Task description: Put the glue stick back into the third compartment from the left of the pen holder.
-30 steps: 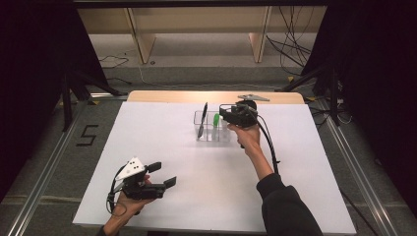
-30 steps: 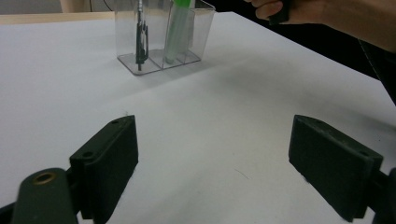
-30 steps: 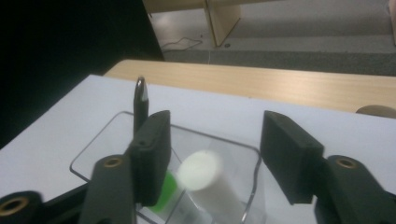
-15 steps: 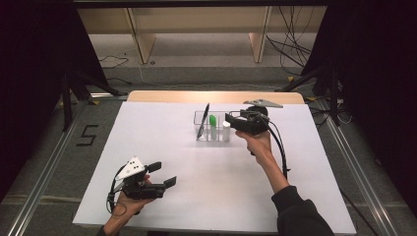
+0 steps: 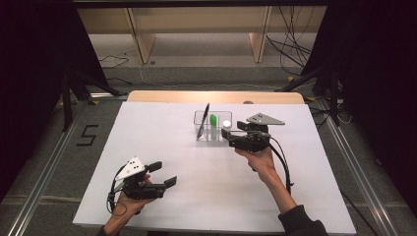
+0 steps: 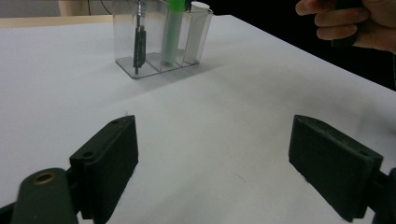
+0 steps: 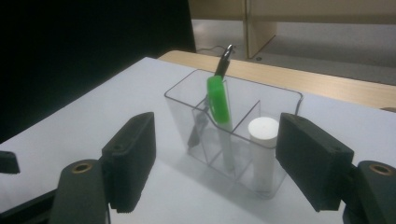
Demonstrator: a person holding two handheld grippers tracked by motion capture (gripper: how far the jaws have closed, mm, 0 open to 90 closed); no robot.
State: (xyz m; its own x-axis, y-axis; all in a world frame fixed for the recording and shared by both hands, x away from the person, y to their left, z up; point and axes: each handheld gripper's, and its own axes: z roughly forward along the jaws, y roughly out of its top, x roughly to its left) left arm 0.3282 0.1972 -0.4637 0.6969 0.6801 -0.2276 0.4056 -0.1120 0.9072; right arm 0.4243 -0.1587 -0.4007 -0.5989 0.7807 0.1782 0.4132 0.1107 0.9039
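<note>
A black "5" (image 5: 87,135) is marked on the floor left of the table.

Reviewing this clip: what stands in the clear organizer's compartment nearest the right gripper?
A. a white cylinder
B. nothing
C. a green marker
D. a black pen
A. In the clear organizer, the white cylinder fills the end compartment beside the right gripper; the green marker stands in the middle compartment and the black pen leans in the far end.

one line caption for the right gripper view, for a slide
Open right gripper facing a clear organizer holding a black pen, green marker and white tube.
</note>
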